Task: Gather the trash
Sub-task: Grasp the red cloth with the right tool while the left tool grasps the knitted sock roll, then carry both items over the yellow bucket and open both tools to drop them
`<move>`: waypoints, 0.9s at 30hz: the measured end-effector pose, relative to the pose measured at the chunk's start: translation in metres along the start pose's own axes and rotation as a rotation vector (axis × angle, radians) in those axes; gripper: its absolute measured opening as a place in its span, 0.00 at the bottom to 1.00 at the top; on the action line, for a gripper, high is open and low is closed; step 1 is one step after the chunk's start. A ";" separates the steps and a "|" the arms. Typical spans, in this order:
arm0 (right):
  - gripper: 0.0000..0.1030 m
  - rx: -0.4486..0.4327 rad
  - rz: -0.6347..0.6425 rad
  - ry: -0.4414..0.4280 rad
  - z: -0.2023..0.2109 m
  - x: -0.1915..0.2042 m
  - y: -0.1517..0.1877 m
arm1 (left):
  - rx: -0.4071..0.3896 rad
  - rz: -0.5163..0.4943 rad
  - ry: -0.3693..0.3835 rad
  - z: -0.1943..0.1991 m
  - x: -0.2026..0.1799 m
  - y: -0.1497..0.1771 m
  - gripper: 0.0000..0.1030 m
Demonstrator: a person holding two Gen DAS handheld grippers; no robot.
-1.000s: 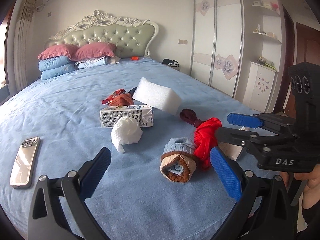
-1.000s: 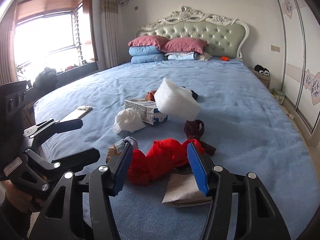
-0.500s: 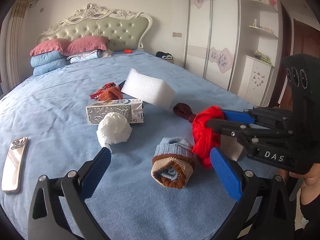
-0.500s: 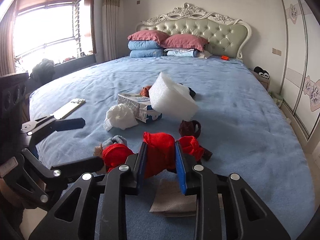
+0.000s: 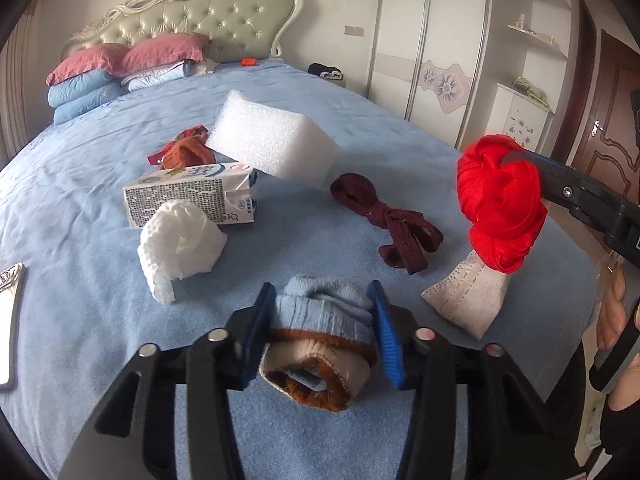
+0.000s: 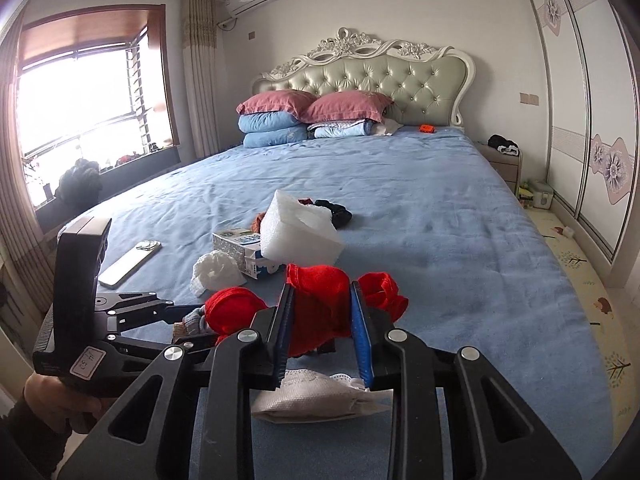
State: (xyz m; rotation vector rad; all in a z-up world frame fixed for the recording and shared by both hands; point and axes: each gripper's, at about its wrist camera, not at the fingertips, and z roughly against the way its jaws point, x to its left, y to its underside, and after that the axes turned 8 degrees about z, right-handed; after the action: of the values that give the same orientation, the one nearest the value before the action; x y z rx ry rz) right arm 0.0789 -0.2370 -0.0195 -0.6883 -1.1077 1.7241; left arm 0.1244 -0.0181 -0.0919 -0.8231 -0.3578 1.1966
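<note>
On the blue bed (image 5: 92, 320) a rolled sock (image 5: 316, 376), blue, beige and brown, lies between the blue pads of my left gripper (image 5: 320, 300). Its jaws are closing and both pads press the sock's sides. My right gripper (image 6: 321, 292) is shut on a bunched red cloth (image 6: 320, 316), held clear above the bed; the same red cloth (image 5: 500, 208) hangs at the right of the left wrist view. Below it lies a white face mask (image 5: 468, 296). A milk carton (image 5: 188, 196), a crumpled white tissue (image 5: 180, 240) and a white foam block (image 5: 272, 144) lie farther back.
A dark red band (image 5: 384, 224) lies right of the carton and an orange-red cloth (image 5: 188, 152) behind it. A phone (image 6: 128, 260) rests near the bed's left edge. Pillows (image 6: 312, 112) are stacked at the headboard. A wardrobe (image 6: 592, 120) stands to the right.
My left gripper came forward and down, and its wide-open jaws closed around the rolled sock. My right gripper shut on the red cloth and lifted it off the bed.
</note>
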 end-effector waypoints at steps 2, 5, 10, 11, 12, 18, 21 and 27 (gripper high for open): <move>0.26 -0.005 0.009 -0.003 0.002 0.000 0.001 | -0.005 -0.007 -0.024 0.001 -0.005 0.001 0.39; 0.26 -0.007 -0.004 -0.020 0.005 -0.002 0.004 | -0.020 0.011 -0.022 0.009 -0.007 -0.005 0.38; 0.26 -0.018 -0.026 -0.047 0.015 -0.009 0.007 | -0.078 0.000 -0.016 0.022 -0.022 -0.024 0.38; 0.26 -0.024 -0.028 -0.046 0.019 -0.012 0.007 | -0.084 -0.006 -0.012 0.023 -0.028 -0.028 0.38; 0.26 -0.033 -0.031 -0.041 0.024 -0.015 0.008 | -0.089 -0.018 -0.007 0.023 -0.035 -0.033 0.38; 0.26 -0.055 -0.058 0.009 0.051 -0.048 0.016 | -0.102 -0.100 0.046 0.016 -0.090 -0.050 0.38; 0.26 -0.056 -0.078 0.043 0.064 -0.069 0.023 | -0.100 -0.144 0.075 0.008 -0.121 -0.058 0.38; 0.26 -0.053 -0.124 0.145 0.098 -0.122 0.041 | -0.067 -0.212 0.151 -0.022 -0.185 -0.073 0.38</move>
State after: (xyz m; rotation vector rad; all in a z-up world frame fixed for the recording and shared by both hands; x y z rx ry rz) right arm 0.0305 -0.3918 -0.0180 -0.7496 -1.0760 1.5210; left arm 0.1224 -0.2056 -0.0230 -0.9042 -0.3533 0.9241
